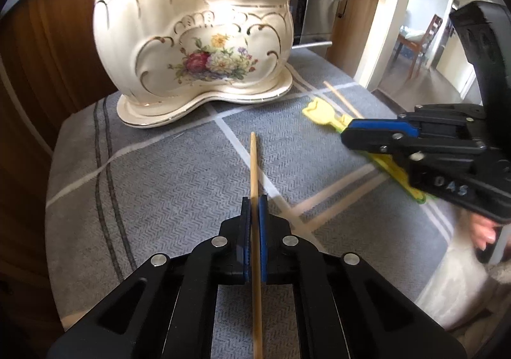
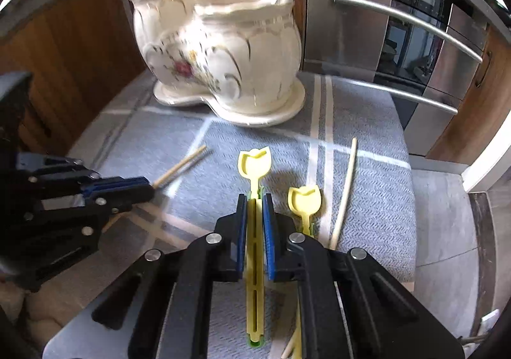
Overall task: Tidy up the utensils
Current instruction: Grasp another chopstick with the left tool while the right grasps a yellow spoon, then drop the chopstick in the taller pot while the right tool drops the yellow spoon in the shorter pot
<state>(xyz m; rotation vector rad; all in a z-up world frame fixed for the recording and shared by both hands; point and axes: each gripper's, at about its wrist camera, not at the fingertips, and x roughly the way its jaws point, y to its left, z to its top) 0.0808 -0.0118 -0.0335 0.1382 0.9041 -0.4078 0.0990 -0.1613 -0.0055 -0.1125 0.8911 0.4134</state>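
Observation:
My left gripper (image 1: 254,201) is shut on a thin wooden chopstick (image 1: 253,161), whose tip points toward the cream floral ceramic utensil holder (image 1: 191,39). It also shows at the left of the right wrist view as the left gripper (image 2: 145,186) with that chopstick (image 2: 180,165). My right gripper (image 2: 255,199) is shut on the handle of a yellow tulip-shaped spoon (image 2: 254,161). A second yellow spoon (image 2: 303,199) and a loose chopstick (image 2: 343,193) lie to its right on the cloth. The holder (image 2: 223,55) has chopsticks in its taller section and metal forks in the lower one.
A grey cloth with white stripes (image 1: 143,183) covers the table, and its edge drops off at the right (image 2: 412,231). Behind stand wooden cabinets and a steel oven with bar handles (image 2: 399,23). A person's hand (image 1: 482,228) holds the right gripper.

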